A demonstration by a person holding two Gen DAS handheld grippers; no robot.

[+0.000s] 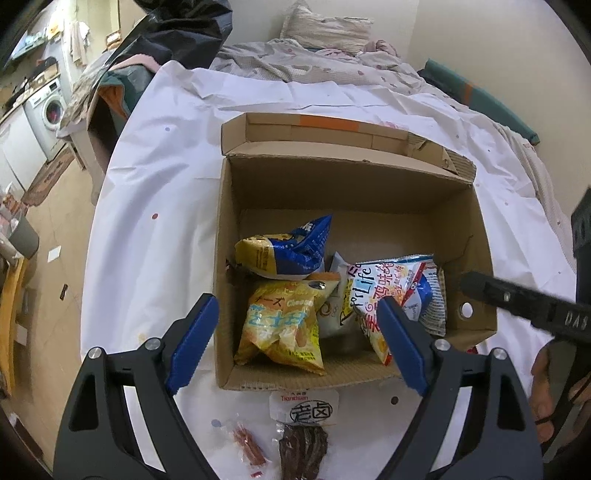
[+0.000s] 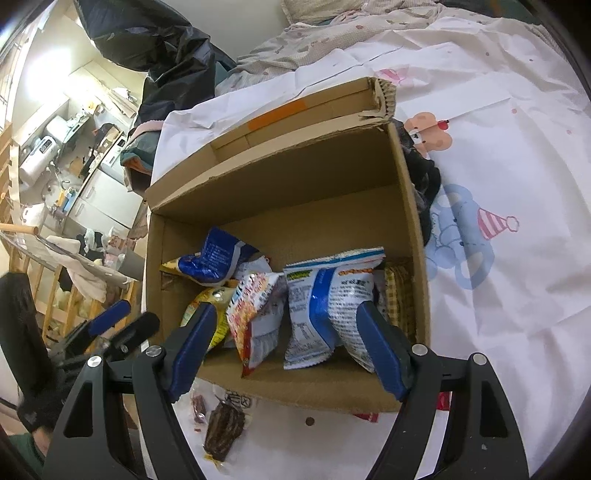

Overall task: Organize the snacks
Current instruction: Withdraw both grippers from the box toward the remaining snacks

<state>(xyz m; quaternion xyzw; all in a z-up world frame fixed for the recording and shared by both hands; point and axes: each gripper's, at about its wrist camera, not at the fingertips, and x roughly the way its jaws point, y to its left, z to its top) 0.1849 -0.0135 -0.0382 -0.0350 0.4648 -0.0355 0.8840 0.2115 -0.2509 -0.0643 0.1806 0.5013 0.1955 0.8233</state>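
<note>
While both tools are hovering over the near rim, the bed under its white sheet is spreading out widely on every side of them, with open sheet lying left of the left gripper and right of the right gripper. Ahead of both, the cardboard box is sitting open-topped, its far flap standing back and its far half showing bare floor, so the freest room is lying beyond the bags. Both grippers are spread wide and holding nothing, each with its blue pads parted across the box's near wall.

Inside the box, crowding the near end just ahead of the fingers, a blue and white bag is leaning between the right gripper's pads, a red and white printed bag is lying beside it, a yellow cheese snack bag is resting against the left wall, and a blue and yellow bag is lying behind that.

Below the grippers, outside the near wall, a dark meat snack packet and a smaller red stick packet are lying on the sheet, side by side.

Far ahead, a pillow is sitting at the head of the bed, and off to the left a washing machine is standing across the floor.
</note>
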